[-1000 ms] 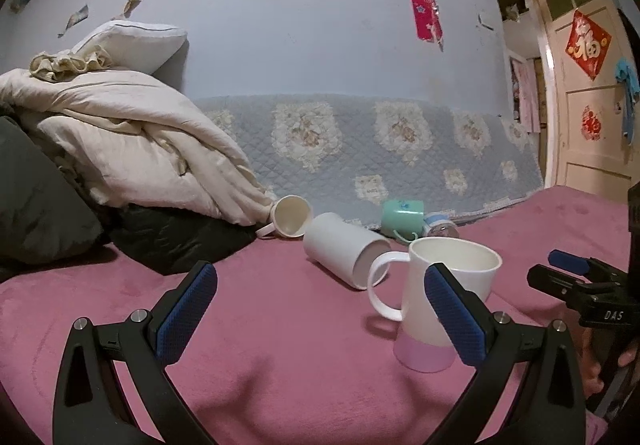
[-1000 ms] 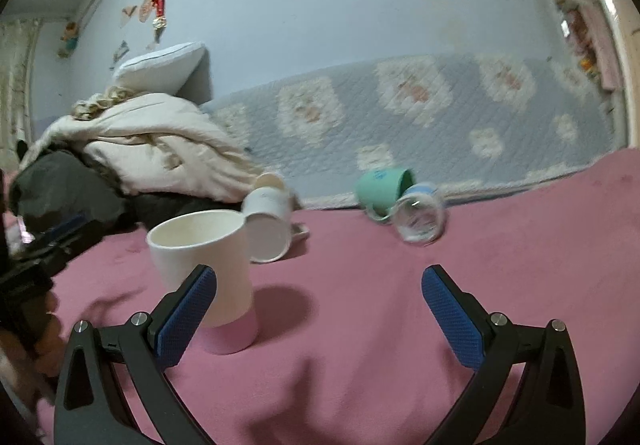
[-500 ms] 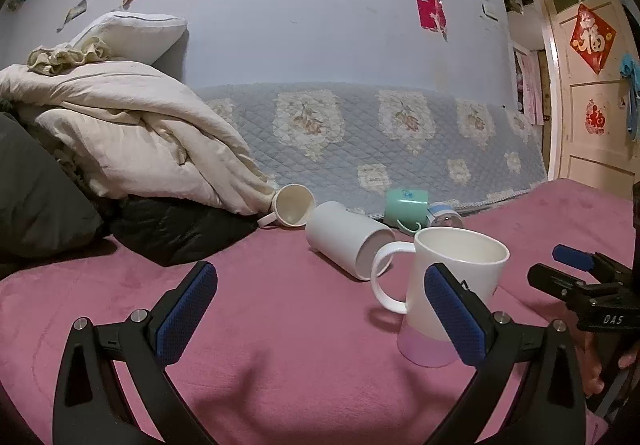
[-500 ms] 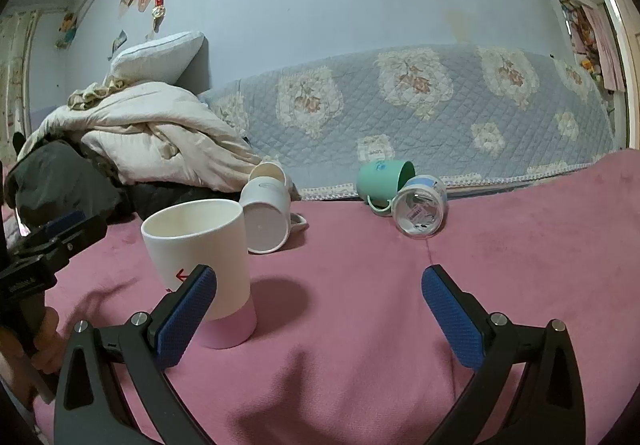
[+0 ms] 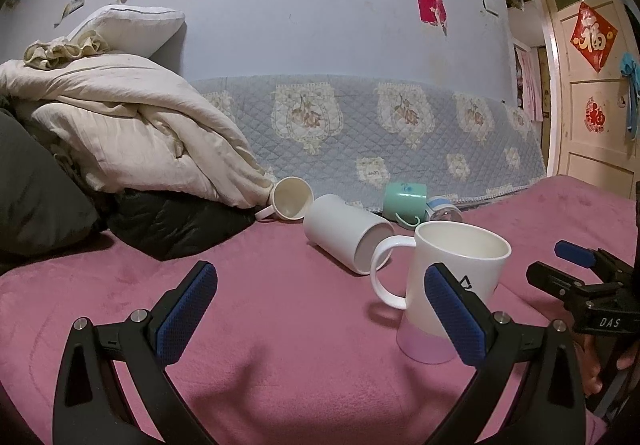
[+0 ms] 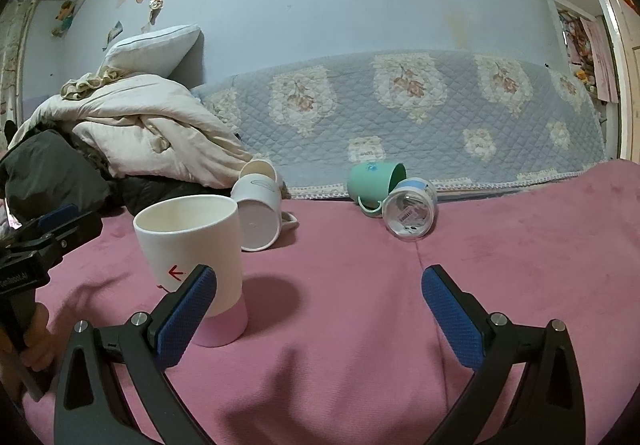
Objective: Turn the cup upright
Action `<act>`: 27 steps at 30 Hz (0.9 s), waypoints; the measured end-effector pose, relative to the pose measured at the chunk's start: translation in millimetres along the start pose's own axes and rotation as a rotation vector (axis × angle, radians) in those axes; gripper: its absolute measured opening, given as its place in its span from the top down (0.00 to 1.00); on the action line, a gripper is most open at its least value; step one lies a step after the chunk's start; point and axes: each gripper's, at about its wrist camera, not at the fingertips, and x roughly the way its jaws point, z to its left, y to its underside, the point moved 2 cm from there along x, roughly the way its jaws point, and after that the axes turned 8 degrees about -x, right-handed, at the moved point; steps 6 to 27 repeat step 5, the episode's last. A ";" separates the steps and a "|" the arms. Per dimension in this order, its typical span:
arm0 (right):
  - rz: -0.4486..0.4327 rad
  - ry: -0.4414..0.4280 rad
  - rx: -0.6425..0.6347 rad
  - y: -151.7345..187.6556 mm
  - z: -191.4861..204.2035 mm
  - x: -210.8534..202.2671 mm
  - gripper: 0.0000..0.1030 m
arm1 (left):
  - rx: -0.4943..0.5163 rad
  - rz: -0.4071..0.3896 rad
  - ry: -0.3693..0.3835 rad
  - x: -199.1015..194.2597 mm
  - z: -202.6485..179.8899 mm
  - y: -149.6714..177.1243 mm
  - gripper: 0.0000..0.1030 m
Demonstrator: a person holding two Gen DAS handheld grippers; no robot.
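- The white mug with the pink base (image 5: 452, 285) is standing upright on the pink blanket (image 5: 280, 325), mouth up; this cup's flip is judged complete.
- The left gripper (image 5: 320, 309) is hovering near the upright mug with jaws spread wide, gripping nothing; its right pad is overlapping the mug's wall in view, and contact cannot be confirmed.
- The right gripper (image 6: 318, 309) is likewise gaping wide and empty, with the upright mug (image 6: 192, 265) just beside its left finger.
- Behind the upright mug, the plain white mug (image 5: 344, 233) is lying on its side, with a cream cup (image 5: 288, 199), a green cup (image 5: 404, 201) and a clear jar (image 6: 408, 211) also tipped over; these are judged to be awaiting attention.
- The left wrist view is showing the upright mug's handle; the right wrist view is instead showing a red arrow mark (image 6: 175, 273) on its wall.
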 end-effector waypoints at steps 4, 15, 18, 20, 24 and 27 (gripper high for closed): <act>0.000 0.000 -0.001 0.1 0.0 -0.1 0.00 | -0.001 0.004 -0.001 0.4 0.5 0.1 0.00; 0.000 0.001 -0.001 0.1 -0.1 0.0 0.00 | -0.001 0.005 -0.001 0.2 0.7 0.3 0.00; 0.000 0.001 -0.001 0.1 -0.1 0.0 0.00 | -0.001 0.005 -0.001 0.2 0.7 0.3 0.00; 0.000 0.001 -0.001 0.1 -0.1 0.0 0.00 | -0.001 0.005 -0.001 0.2 0.7 0.3 0.00; 0.000 0.001 -0.001 0.1 -0.1 0.0 0.00 | -0.001 0.005 -0.001 0.2 0.7 0.3 0.00; 0.000 0.001 -0.001 0.1 -0.1 0.0 0.00 | -0.001 0.005 -0.001 0.2 0.7 0.3 0.00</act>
